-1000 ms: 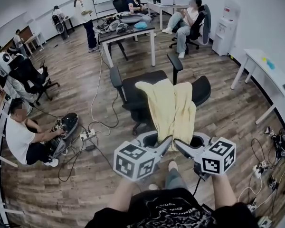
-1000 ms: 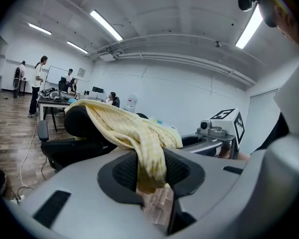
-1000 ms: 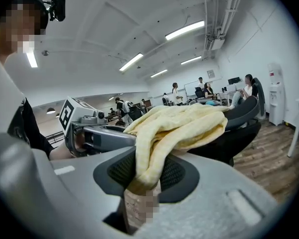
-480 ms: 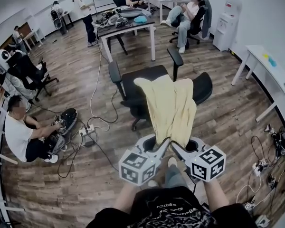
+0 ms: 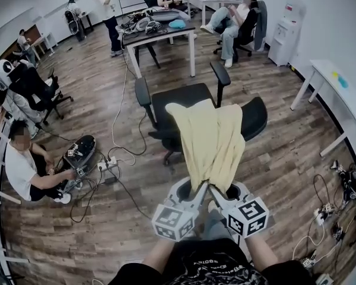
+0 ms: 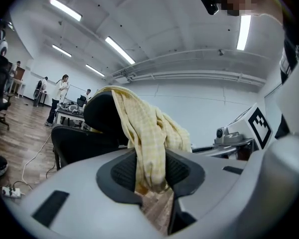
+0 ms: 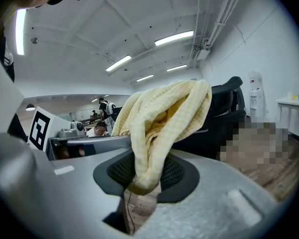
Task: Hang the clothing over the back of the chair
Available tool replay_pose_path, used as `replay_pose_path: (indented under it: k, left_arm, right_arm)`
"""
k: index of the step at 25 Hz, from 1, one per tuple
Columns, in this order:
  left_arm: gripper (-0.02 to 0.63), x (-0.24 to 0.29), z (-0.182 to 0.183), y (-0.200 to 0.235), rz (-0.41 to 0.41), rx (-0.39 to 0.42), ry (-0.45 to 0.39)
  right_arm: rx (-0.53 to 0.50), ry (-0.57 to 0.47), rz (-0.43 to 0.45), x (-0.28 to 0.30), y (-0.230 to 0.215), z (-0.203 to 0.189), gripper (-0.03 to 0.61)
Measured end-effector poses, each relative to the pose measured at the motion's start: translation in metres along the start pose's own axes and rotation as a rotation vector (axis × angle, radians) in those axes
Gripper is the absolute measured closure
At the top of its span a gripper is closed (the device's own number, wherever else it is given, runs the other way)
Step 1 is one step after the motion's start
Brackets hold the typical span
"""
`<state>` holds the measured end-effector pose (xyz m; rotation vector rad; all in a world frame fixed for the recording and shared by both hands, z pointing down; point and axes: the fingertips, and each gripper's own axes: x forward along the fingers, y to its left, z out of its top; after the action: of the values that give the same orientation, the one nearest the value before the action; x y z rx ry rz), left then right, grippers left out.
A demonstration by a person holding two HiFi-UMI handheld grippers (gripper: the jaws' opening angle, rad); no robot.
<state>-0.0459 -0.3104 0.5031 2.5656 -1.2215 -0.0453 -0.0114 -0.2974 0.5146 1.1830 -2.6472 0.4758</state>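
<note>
Head view: pale yellow checked garment point(image 5: 209, 141) lies draped over the backrest point(image 5: 255, 116) of a black office chair point(image 5: 179, 100), mid-room on the wood floor point(image 5: 285, 159). Far end of the cloth rests on the seat side. Near end hangs down the back toward the person, bunched into a narrow tail. Both grippers meet at that tail, side by side and nearly touching: left gripper point(image 5: 199, 187) on its left edge, right gripper point(image 5: 215, 189) on its right, marker cubes facing up.

Left gripper view: fingers point(image 6: 120, 172) are clamped on a fold of the cloth, which runs up from the pads and over the dark backrest. Right gripper view shows the same – fingers point(image 7: 173, 173) pinched on a wad of fabric, the rest rising over the chair back.

Bkgd: a cluttered table point(image 5: 160, 37) at far centre, a person point(image 5: 24, 171) sitting low at left, cables w/ a power strip point(image 5: 110, 166) on the floor left of the chair.
</note>
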Motion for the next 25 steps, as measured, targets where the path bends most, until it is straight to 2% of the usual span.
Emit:
replay_pose_path:
  k: [5,8,15,20,22,23,25]
  left_arm:
    - [0.503,0.004,-0.009,0.008,0.048,-0.003,-0.039]
    - [0.503,0.006,-0.013,0.011,0.047,-0.041,-0.065]
    - [0.503,0.015,-0.021,0.019,0.051,-0.100,-0.072]
    - [0.497,0.010,-0.020,0.022,0.039,-0.093,-0.088]
    - [0.479,0.005,-0.016,0.021,0.034,-0.113,-0.103]
    - [0.460,0.003,-0.016,0.021,0.032,-0.126,-0.103]
    - [0.387,-0.001,-0.019,0.023,0.032,-0.171,-0.088]
  right_arm:
    - [0.103,-0.049,-0.043,0.008,-0.009,-0.010,0.471]
    - [0.140,-0.071,-0.053,0.010,-0.012,-0.015,0.471]
    - [0.130,-0.043,-0.055,0.022,-0.022,-0.024,0.471]
    - [0.163,-0.074,-0.021,0.023,-0.018,-0.025,0.463]
    - [0.203,-0.080,0.000,0.021,-0.016,-0.028,0.425]
    - [0.223,-0.076,0.005,0.019,-0.017,-0.030,0.377]
    - [0.246,-0.068,-0.005,0.015,-0.019,-0.034,0.317]
